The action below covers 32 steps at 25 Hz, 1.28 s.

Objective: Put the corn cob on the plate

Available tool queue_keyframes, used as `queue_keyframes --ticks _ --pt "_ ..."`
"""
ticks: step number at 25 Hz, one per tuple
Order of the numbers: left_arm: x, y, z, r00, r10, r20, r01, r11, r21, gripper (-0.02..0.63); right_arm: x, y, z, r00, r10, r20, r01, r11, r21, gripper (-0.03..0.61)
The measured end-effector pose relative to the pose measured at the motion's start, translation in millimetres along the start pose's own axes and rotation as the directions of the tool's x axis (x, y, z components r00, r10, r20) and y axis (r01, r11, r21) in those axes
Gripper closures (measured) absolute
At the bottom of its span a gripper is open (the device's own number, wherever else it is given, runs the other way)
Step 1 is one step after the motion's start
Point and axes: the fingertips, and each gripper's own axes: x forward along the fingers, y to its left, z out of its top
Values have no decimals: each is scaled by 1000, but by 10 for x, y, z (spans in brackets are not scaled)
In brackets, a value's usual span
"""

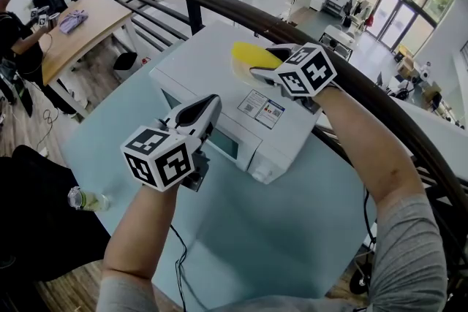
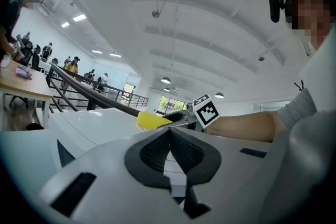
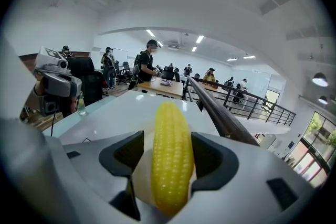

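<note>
Open-plan office floor stretches behind a dark railing [image 1: 365, 84], and in front of it a pale blue tabletop [image 1: 292, 230] carries a white box-shaped appliance [image 1: 212, 69]. A yellow plate [image 1: 245, 58] sits on the appliance's flat top, probably because that is the nearest raised, level spot.

The right hand-held gripper [image 1: 262, 62] reaches over that plate and points downward. In the right gripper view its 2 jaws stand wide, with the corn cob [image 3: 170, 160] lying lengthwise between them. A strip of pale plate [image 3: 137, 181] shows between the cob and 1 pad, so the pads do not appear to press on it. The cob seems to rest on the plate by its own weight. Lying along the jaws, it should let the hand-held gripper draw straight back without knocking it.

The left hand-held gripper [image 1: 212, 107] hovers level in front of the appliance, well apart from the plate. Its jaws are closed on nothing, and it seems to be kept out of the way.

By this reading the placing is nearly complete. A round cob could roll if nudged.
</note>
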Motion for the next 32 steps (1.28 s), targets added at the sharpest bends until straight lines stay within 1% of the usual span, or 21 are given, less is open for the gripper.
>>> queue_keyframes --ticks 4,7,15,21,26,32 --pt "-13 -4 6 1000 -4 6 4 1000 -5 606 0 33 6 1000 10 0 -10 1000 -3 287" --pt "-15 -3 -11 1000 -4 4 4 1000 -7 606 -1 58 5 1000 15 2 -15 1000 -10 268" --pt "-43 -29 27 1000 0 8 0 1000 -7 606 -110 -2 84 999 -18 37 18 1000 2 253" --pt "-120 -108 135 1000 -1 22 2 1000 -2 606 -268 24 181 997 -36 63 36 999 3 253" --pt "-189 -174 238 1000 6 26 -6 1000 17 606 -445 36 264 994 -52 91 48 997 54 255" --pt "-291 -309 334 999 25 22 -27 997 71 606 -728 170 227 989 -62 132 45 990 130 255"
